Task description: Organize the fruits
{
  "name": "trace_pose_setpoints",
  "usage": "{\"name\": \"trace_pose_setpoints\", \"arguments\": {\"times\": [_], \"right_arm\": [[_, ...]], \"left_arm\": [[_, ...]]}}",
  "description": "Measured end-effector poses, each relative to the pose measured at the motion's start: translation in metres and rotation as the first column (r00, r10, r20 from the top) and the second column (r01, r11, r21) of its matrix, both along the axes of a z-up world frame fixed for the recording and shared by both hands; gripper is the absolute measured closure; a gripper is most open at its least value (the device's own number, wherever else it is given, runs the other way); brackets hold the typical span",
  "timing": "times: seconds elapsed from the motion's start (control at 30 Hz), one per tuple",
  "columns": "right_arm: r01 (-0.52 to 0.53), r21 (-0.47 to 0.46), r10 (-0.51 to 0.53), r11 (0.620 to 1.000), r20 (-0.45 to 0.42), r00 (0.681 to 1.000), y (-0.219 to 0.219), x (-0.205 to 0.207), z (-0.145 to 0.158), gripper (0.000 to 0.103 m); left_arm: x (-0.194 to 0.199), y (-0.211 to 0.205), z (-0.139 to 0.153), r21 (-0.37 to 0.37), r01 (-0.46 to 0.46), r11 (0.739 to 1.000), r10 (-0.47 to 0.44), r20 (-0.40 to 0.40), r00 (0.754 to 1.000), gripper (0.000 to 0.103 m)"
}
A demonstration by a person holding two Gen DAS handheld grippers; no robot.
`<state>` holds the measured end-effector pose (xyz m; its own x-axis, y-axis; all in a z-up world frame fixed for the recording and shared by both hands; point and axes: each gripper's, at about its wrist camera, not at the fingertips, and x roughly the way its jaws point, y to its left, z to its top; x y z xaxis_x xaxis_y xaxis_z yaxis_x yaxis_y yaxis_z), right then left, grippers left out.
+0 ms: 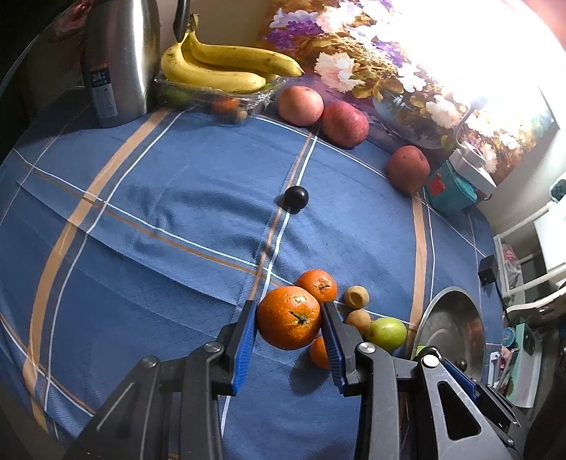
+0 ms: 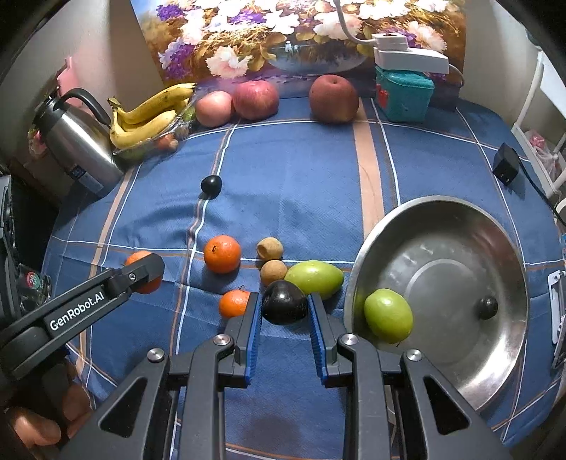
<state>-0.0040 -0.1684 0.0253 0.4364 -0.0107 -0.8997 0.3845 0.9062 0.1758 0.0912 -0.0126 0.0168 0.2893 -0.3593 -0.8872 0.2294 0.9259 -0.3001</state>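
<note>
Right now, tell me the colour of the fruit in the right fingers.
Black, glossy fruit; clearest in the right wrist view.

We see a blue cloth (image 2: pixel 290 184) checked with tan and white lines. Blue pads (image 1: pixel 247 339) flank a bright orange (image 1: pixel 288 316); in the right view, blue pads too, around a glossy black plum (image 2: pixel 284 302). A green fruit (image 2: pixel 388 315) sits in the silvery bowl (image 2: pixel 495 226). Yellow bananas (image 1: pixel 219 67), brown-flecked; red apples (image 2: pixel 254 99); a teal box (image 2: pixel 403 93); a purple-and-white floral picture (image 2: pixel 283 32).
</note>
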Motion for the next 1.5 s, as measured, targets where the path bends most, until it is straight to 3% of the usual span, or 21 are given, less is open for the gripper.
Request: {"name": "trace_pose_setpoints", "arguments": {"times": [0.3,0.73,1.07,1.5], "right_arm": [[0.034,0.014,-0.034,0.999,-0.011,0.999,-0.015,-0.006,-0.005,0.076],[0.212,-0.038,-0.214,0.976,-0.05,0.975,-0.078,-0.037,-0.012,0.076],[0.332,-0.033,-0.333,0.943,-0.066,0.94,-0.124,-0.07,-0.02,0.076],[0.411,-0.035,-0.412,0.911,-0.037,0.91,-0.148,-0.1,-0.01,0.076]], "left_arm": [[-0.008,-0.016,0.001,0.024,0.042,0.999,-0.043,0.014,0.999,0.064],[-0.04,-0.07,0.002,0.058,0.181,0.982,-0.183,0.035,0.982,0.064],[-0.079,-0.122,-0.001,0.092,0.323,0.942,-0.328,0.04,0.944,0.064],[-0.12,-0.167,-0.009,0.135,0.452,0.882,-0.46,0.032,0.887,0.064]]}}
